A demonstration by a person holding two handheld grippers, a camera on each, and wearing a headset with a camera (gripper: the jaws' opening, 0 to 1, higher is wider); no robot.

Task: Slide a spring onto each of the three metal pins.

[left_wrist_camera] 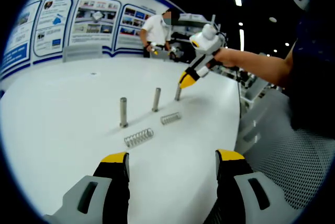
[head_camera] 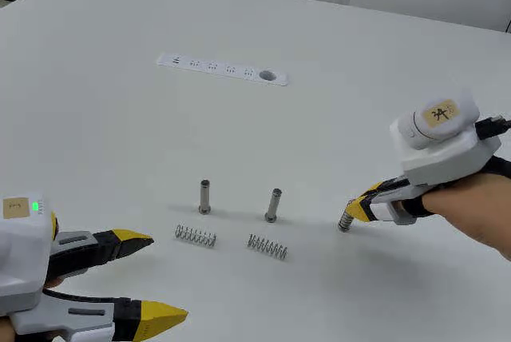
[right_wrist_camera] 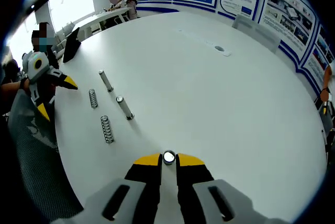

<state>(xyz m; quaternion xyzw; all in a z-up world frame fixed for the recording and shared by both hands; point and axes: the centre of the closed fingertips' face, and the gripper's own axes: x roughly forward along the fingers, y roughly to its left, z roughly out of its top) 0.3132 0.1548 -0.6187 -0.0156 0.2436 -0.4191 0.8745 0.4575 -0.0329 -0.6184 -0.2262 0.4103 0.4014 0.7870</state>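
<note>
Two bare metal pins (head_camera: 204, 196) (head_camera: 273, 204) stand upright on the white table (head_camera: 120, 118). A loose spring lies in front of each of them (head_camera: 196, 236) (head_camera: 267, 246). A third pin (head_camera: 345, 220) stands further right with spring coils around it. My right gripper (head_camera: 356, 210) is shut on the spring at that pin's top; in the right gripper view the pin's round top (right_wrist_camera: 168, 157) shows between the yellow tips. My left gripper (head_camera: 164, 274) hangs open near the front left, nothing between its jaws, short of the springs (left_wrist_camera: 138, 137) (left_wrist_camera: 170, 118).
A white power strip (head_camera: 222, 69) lies flat on the table beyond the pins. The table's edge (left_wrist_camera: 238, 130) runs close on the right in the left gripper view. People stand in the background (left_wrist_camera: 156, 30).
</note>
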